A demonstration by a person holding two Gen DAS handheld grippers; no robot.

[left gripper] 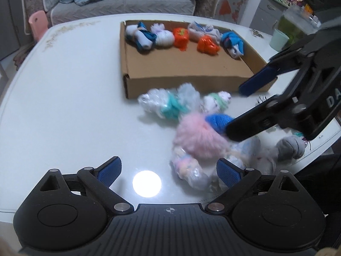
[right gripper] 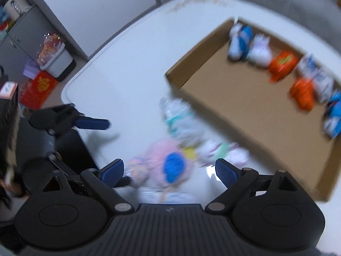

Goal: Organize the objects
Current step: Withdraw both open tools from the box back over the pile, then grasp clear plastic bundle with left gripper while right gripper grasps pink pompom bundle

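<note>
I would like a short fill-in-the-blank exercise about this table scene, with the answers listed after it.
1. The sorted bundles lie in a row along the far wall of the ____ box.
2. Two bundles in the box, one of them here, are ____ in colour.
3. The fluffy pink bundle lies on the ____ table, outside the box.
4. Both the left hand-held gripper and the right hand-held gripper have their jaws ____.

Answers: cardboard; orange; white; open
</note>
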